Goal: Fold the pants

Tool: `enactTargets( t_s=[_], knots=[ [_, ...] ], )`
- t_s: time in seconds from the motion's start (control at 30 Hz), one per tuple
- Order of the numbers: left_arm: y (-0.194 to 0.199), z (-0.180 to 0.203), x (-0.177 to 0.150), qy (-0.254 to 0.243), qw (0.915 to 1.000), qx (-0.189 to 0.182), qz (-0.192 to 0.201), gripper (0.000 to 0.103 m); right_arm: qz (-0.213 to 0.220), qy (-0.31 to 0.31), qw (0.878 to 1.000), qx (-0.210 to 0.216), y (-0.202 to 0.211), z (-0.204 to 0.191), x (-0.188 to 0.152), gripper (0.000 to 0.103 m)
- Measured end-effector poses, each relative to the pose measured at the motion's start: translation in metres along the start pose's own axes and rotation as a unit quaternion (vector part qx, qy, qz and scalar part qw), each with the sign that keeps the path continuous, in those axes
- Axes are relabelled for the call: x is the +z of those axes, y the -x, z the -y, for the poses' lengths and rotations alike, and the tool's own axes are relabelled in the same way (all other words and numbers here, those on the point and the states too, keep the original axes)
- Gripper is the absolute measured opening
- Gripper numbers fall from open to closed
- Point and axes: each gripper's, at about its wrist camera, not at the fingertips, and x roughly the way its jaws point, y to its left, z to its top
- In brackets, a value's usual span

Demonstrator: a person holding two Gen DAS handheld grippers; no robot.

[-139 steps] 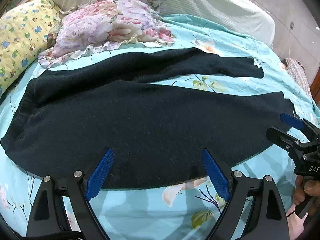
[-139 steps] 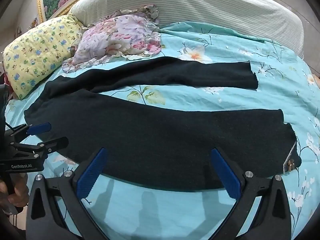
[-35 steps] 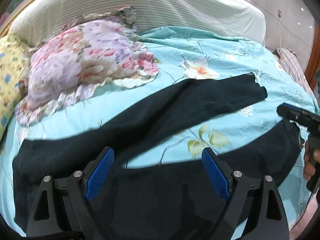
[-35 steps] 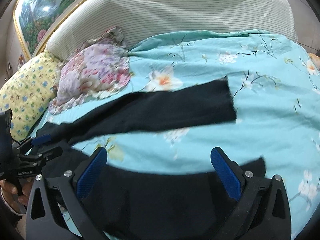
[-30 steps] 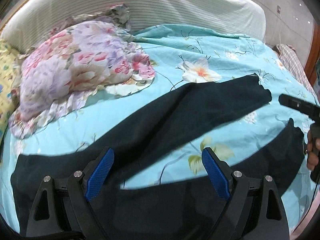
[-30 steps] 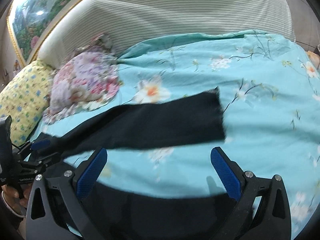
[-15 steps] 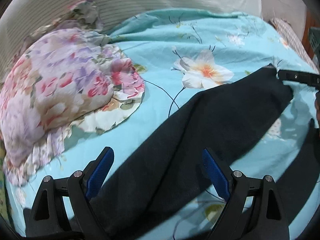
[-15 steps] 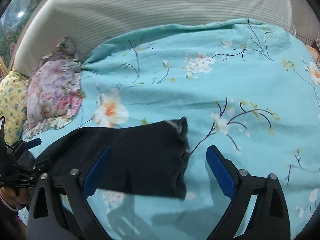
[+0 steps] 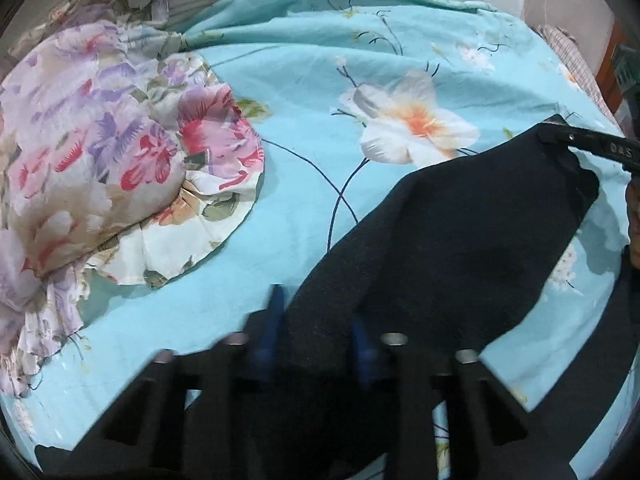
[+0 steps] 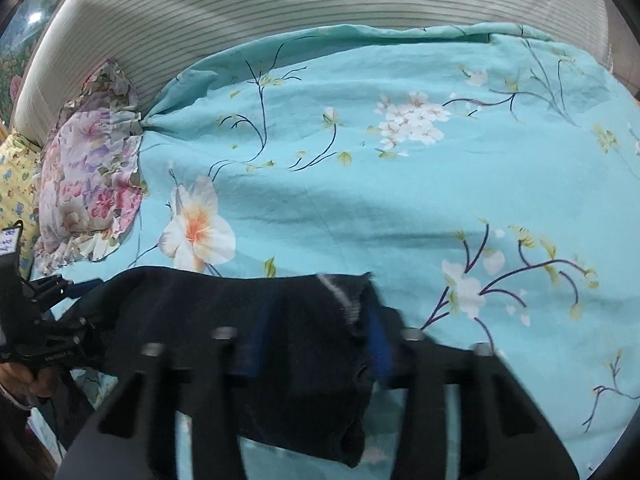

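The black pants [image 9: 452,240] lie on the turquoise flowered bed sheet [image 9: 312,92]. My left gripper [image 9: 316,332] has its blue pads closed in on the far leg's upper part, with black cloth bunched between them. My right gripper [image 10: 316,344] is closed on the far leg's cuff end [image 10: 336,292], whose grey hem shows between the pads. The right gripper also shows at the right edge of the left wrist view [image 9: 580,142], at the cuff. The left gripper shows at the left of the right wrist view [image 10: 60,304].
A pink and purple flowered pillow [image 9: 100,168] lies at the left, close to the left gripper. A striped headboard cushion [image 10: 320,4] runs along the back. A yellow pillow [image 10: 16,184] sits far left. Bare sheet [image 10: 440,184] stretches beyond the leg.
Both grippers moved forward over the near leg to the far leg. Their jaws went from wide open to closed on the far leg's cloth.
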Motion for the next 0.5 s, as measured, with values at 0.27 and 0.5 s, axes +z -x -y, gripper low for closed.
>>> enactTargets(
  t_s=[0.27, 0.5],
  knots=[
    [0.055, 0.013, -0.024, -0.005, 0.9988, -0.035, 0.032, 0.010, 0.035, -0.010, 0.999, 0.030, 0.033, 0.006, -0.004, 0.010],
    [0.106, 0.038, -0.067, -0.007, 0.9965, -0.060, 0.057, 0.010, 0.070, -0.002, 0.993, 0.095, 0.080, 0.020, -0.028, 0.010]
  ],
)
